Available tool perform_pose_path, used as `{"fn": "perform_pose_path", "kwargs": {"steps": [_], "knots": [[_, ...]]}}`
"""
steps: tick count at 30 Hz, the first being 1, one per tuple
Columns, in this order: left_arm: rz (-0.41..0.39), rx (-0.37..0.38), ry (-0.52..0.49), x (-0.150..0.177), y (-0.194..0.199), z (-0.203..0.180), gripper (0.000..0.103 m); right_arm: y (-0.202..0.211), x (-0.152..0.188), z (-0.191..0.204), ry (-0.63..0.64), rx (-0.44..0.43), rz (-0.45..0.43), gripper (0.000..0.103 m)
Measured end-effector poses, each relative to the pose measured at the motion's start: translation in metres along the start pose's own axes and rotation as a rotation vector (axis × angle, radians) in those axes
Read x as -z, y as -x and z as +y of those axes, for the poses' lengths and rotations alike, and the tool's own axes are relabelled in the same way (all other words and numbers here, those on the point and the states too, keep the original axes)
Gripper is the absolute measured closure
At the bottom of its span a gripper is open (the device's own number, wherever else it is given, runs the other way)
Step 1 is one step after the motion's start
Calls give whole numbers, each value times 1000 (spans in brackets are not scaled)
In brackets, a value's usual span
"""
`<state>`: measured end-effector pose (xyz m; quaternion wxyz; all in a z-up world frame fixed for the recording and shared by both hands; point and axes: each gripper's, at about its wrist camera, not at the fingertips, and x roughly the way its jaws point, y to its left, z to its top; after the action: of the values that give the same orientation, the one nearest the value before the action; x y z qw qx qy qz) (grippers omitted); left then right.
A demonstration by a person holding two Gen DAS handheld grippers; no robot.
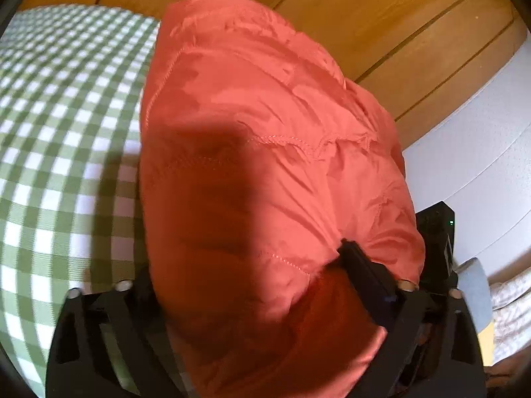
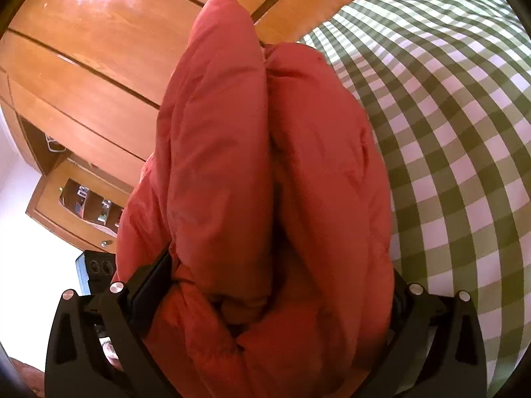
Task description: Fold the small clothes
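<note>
A coral-red quilted garment (image 1: 259, 152) fills the middle of the left wrist view and hangs bunched from my left gripper (image 1: 265, 285), which is shut on its fabric; one black finger (image 1: 361, 272) shows through the cloth. In the right wrist view the same red garment (image 2: 265, 172) hangs in two thick folds from my right gripper (image 2: 275, 292), shut on it. Both hold it up above the green-and-white checked bed cover (image 1: 59, 139). The fingertips are hidden by the cloth.
A wooden wardrobe (image 2: 99, 53) with dark seams stands behind the bed. The checked cover (image 2: 458, 126) spreads to the right in the right wrist view. A white wall (image 1: 471, 152) and the other gripper's black body (image 1: 438, 242) show at the right.
</note>
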<state>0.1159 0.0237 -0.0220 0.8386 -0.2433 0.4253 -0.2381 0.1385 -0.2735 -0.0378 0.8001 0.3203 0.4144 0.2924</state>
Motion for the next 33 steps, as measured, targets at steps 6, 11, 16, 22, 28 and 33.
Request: {"fn": "perform_pose_path", "kwargs": {"steps": [6,11,16,22,28,33], "knots": [[-54,-83,-106,-9,27,-11,29,7,18,18,60,-35,-42,14],[-127,-126,-173,-12,56,-18,32,-3,20,35,87,-93,-49,17],[-183,-157,-204,-23,68,-16,33,-15,9,54,141,-110,-67,18],[-237,-196,-217,-24,84,-12,34,-30,2,67,177,-125,-54,19],[-283,-227,-219,-29,96,-7,35,-47,-8,87,240,-125,-62,19],[-332,-273,-273,-55,84,-2,35,-65,-29,99,308,-102,-101,20]]}}
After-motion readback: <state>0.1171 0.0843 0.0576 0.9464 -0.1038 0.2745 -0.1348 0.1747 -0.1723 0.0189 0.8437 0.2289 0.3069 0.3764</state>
